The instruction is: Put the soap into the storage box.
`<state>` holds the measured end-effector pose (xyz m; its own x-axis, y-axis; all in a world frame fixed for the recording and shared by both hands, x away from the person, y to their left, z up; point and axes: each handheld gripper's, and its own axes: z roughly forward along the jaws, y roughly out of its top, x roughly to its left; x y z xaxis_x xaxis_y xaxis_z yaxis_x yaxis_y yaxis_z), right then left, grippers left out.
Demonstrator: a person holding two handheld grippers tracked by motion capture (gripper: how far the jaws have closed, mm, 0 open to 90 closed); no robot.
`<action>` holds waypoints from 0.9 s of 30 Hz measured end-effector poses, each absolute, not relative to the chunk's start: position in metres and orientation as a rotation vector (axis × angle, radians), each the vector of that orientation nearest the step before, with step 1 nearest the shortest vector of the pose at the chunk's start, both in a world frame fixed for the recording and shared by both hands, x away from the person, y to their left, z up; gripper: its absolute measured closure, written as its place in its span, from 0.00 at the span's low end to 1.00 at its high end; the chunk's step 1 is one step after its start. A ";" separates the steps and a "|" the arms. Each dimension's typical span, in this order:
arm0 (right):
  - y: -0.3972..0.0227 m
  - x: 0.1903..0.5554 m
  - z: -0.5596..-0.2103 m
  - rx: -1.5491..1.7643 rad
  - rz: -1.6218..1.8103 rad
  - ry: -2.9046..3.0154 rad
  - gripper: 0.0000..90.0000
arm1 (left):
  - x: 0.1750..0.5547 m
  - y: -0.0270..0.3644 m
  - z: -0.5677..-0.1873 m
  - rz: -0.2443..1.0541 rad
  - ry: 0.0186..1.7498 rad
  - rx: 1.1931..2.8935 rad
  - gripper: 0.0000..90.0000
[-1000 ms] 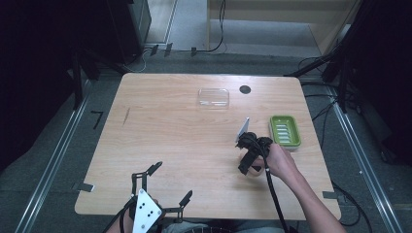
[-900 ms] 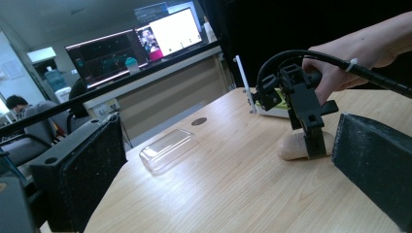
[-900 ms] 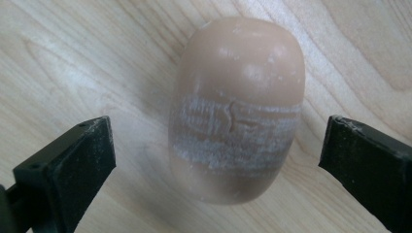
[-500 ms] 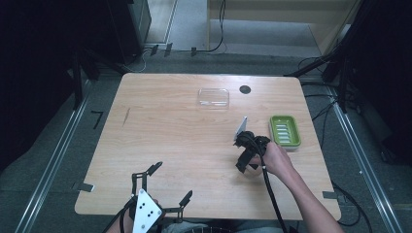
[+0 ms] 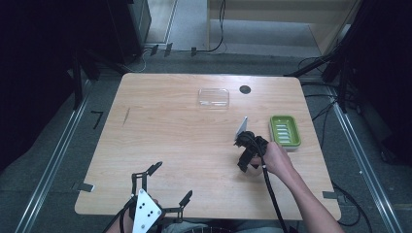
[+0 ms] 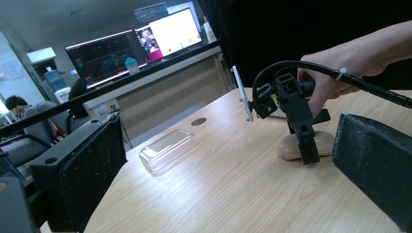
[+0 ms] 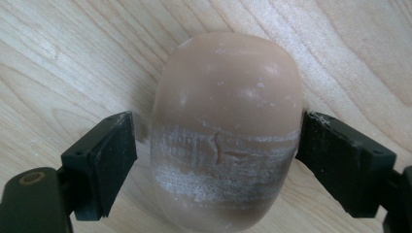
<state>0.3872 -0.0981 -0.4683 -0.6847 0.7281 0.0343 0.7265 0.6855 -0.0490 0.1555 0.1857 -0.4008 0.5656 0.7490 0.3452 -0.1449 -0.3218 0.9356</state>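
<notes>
My right gripper (image 7: 214,160) has been closing across the soap bar (image 7: 226,131), long axis running away between the jaws; left pad short of it, right pad at its edge. Bar on table (image 5: 170,126), beside green soap dish (image 5: 285,131).

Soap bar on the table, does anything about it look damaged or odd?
Yes. The soap has a scuffed, whitish band across its middle with a small crack, right where the right gripper straddles it.

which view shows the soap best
The right gripper view: the soap lies close up between the fingers, its scuffed band plain. The left gripper view shows part of it on the table behind the right gripper. In the high view that gripper covers it.
</notes>
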 end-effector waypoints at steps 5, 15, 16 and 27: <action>-0.098 0.388 -0.468 -1.244 0.068 -2.838 0.22 | 0.155 0.186 -0.401 0.985 0.513 1.663 0.00; -0.099 0.388 -0.467 -1.249 0.076 -2.834 0.29 | 0.155 0.186 -0.401 0.986 0.513 1.663 0.00; -0.099 0.388 -0.467 -1.247 0.073 -2.834 0.32 | 0.155 0.186 -0.401 0.985 0.512 1.662 0.00; -0.100 0.388 -0.465 -1.204 0.080 -2.848 0.37 | 0.155 0.186 -0.401 0.990 0.513 1.662 0.00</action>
